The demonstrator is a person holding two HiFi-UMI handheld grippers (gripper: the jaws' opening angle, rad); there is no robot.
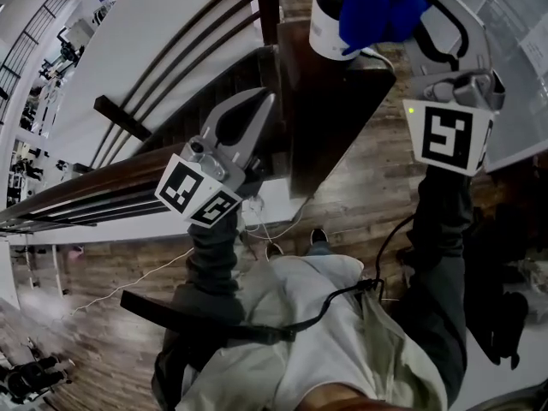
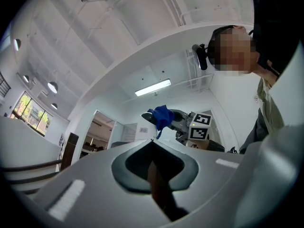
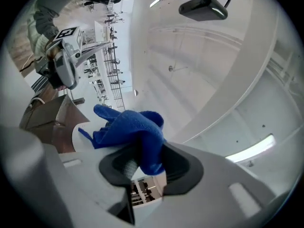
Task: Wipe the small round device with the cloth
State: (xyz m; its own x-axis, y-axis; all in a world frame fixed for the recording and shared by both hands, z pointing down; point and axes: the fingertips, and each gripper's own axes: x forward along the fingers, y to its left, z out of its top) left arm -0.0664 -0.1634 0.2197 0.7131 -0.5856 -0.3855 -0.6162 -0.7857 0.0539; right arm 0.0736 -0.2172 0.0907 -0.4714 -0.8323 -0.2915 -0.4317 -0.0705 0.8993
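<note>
The small round device [image 1: 328,26] is a white cylinder on the far end of a dark wooden stand [image 1: 342,101]. My right gripper [image 1: 402,11] is shut on a bunched blue cloth [image 1: 381,7] that covers the device's upper right side. In the right gripper view the cloth [image 3: 130,132] fills the jaws and hangs against the white device [image 3: 83,137]. My left gripper [image 1: 261,105] hovers left of the stand, jaws together and nothing in them. The left gripper view looks upward and shows the cloth [image 2: 162,117] in the right gripper beyond the left gripper [image 2: 152,144].
A dark wooden chair back with curved slats [image 1: 171,67] stands left of the stand, in front of a white tabletop [image 1: 154,24]. Another white table [image 1: 522,84] lies at the right. Cables [image 1: 265,229] trail on the wood floor. A black bag [image 1: 505,315] sits lower right.
</note>
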